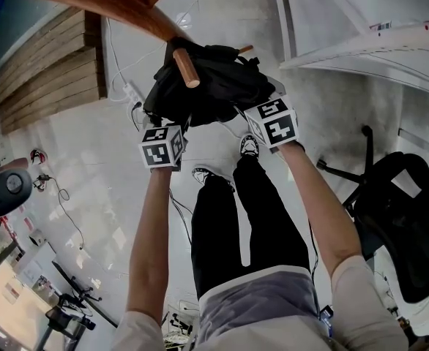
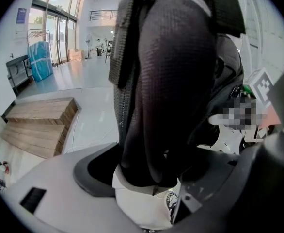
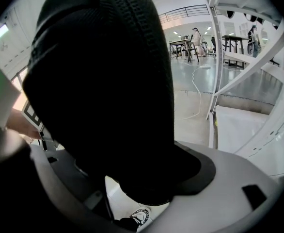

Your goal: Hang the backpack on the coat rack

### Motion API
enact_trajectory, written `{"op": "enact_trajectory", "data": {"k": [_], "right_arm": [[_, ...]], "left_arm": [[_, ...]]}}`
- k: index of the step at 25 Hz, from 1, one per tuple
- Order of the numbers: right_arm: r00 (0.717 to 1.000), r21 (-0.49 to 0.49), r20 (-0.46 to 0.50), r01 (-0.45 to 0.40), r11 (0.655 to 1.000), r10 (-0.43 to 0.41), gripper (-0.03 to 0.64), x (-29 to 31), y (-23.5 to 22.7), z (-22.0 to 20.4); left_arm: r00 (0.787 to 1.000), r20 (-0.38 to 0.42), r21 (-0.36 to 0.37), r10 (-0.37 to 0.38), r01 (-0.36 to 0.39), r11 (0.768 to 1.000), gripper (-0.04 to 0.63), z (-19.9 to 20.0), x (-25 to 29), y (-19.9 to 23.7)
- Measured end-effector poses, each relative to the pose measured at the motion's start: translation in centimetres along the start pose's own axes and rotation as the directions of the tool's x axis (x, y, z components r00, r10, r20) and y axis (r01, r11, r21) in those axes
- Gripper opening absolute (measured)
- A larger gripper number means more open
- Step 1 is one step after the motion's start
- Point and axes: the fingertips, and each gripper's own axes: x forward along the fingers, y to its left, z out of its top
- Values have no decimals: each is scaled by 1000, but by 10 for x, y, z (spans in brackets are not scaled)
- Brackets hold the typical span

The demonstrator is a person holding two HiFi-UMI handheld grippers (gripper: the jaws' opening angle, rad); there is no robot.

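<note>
In the head view, the black fabric backpack hangs clear of the floor on a round-ended wooden peg of the curved brown wooden coat rack. The peg's tip pokes out at the top of the bag. The left gripper sits at the bag's lower left edge and the right gripper at its right edge. Below them are the person's black trousers and a black-and-white shoe on the pale glossy floor. A black office chair stands to the right, and stepped wooden boards lie to the left.

In the left gripper view, the bag's dark mesh padding fills the middle and hangs down between the fingers. They stand wide apart, and floor shows between the left-hand finger and the fabric, so nothing is clamped. I cannot tell whether the cloth touches the right-hand finger.

In the right gripper view, the bag is a large black mass between the fingers, which are again spread wide with no squeeze on it. Its lower edge looks to brush the right-hand dark pad, while a gap with floor shows on the other side. A white metal shelving frame rises behind.
</note>
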Motion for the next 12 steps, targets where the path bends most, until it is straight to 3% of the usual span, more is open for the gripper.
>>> {"op": "enact_trajectory", "data": {"k": [7,12], "right_arm": [[1000,36,-10,21,999,-21,347,-9,0,-3],[1000,46,-13,21,999,-21,347,-17,-1,-2]], "left_arm": [[1000,-29,-7,1,-2,1000,324,-10,-11,-2],[996,-91,47,6,-2,999,322,-23,-17,-3]]}}
